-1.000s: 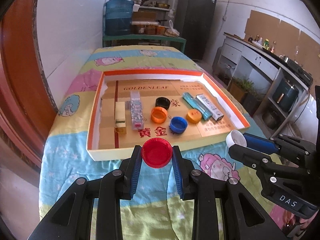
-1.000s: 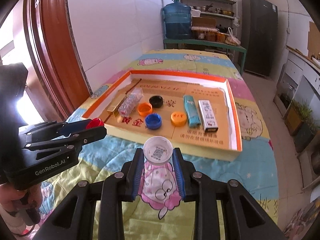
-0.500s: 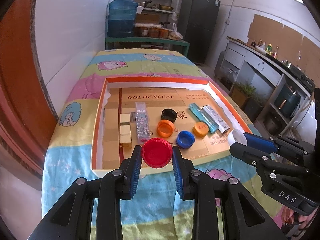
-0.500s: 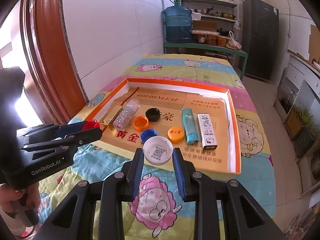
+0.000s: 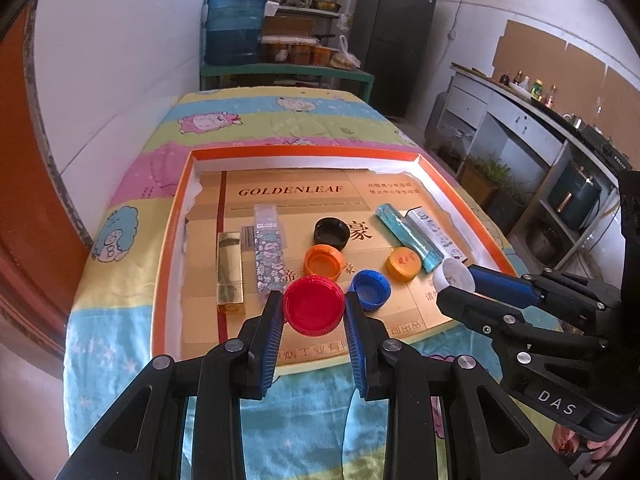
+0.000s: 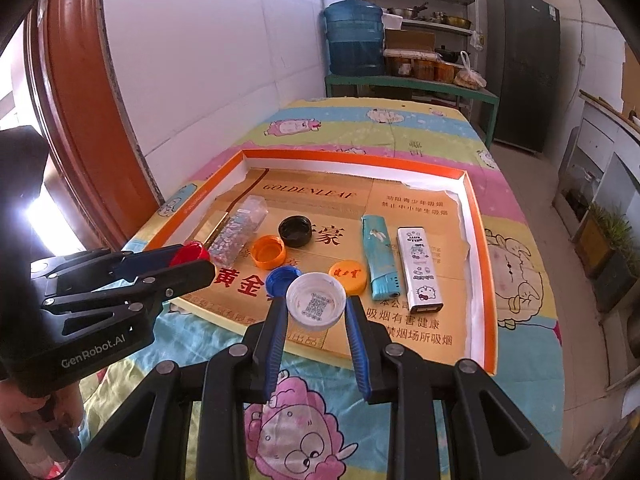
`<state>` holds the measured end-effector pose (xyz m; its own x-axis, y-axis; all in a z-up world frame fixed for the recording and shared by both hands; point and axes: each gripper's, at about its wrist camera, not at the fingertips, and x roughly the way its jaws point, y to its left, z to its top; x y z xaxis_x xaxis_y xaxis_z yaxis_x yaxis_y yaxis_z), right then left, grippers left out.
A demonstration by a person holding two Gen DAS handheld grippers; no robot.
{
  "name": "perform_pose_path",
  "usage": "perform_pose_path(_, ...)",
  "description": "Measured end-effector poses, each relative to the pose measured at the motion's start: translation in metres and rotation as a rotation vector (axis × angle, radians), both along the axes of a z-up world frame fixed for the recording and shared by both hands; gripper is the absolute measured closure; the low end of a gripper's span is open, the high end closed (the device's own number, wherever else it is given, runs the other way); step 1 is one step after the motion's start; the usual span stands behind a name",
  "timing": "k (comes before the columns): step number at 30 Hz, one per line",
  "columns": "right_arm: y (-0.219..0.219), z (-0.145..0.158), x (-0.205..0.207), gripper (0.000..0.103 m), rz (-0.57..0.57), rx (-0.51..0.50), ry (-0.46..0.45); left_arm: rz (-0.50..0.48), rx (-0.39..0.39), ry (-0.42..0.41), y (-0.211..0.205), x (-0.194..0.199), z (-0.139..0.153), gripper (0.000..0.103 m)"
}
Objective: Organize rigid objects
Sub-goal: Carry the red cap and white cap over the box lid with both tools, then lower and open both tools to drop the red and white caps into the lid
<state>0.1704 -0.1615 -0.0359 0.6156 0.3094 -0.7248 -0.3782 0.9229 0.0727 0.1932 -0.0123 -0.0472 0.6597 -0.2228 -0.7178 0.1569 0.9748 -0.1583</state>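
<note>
A red cap is held between the jaws of the left gripper, and a white cap between those of the right gripper, both above the near edge of a shallow orange-rimmed tray laid on a cartoon-print quilt. Each cap is pinched across its rim with the hollow side up, a hold that appears chosen so that it can be set down flat like the others. The jaws are drawn in narrow, closed on the caps, with no gap seen at the pads.

Inside the tray, four caps are already gathered near the middle: a black cap farthest in, an orange cap just before it, a blue cap nearest the front edge and a yellow-orange cap to its right. Long items are lined up at the sides, it seems to keep kinds apart: a gold box and a glitter-patterned box toward the left edge, a teal lighter and a white printed case toward the right edge.

The step in hand is judged to be delivery of the last two caps to the cluster. Free cardboard is seen at the front of the tray, beside the blue cap, where both could be lowered without knocking the caps already placed.
</note>
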Motion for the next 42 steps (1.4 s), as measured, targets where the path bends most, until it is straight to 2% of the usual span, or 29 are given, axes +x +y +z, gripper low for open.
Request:
perform_pose_path(29,-0.010,-0.023,0.025,0.073,-0.012,0.014,0.076,-0.020,0.050,0.081,-0.015,0.027,-0.025,0.072)
perform_pose_path(42,-0.002,-0.023,0.030,0.073,0.034,-0.034,0.096,-0.022,0.058,0.092,-0.018,0.028,-0.026,0.072)
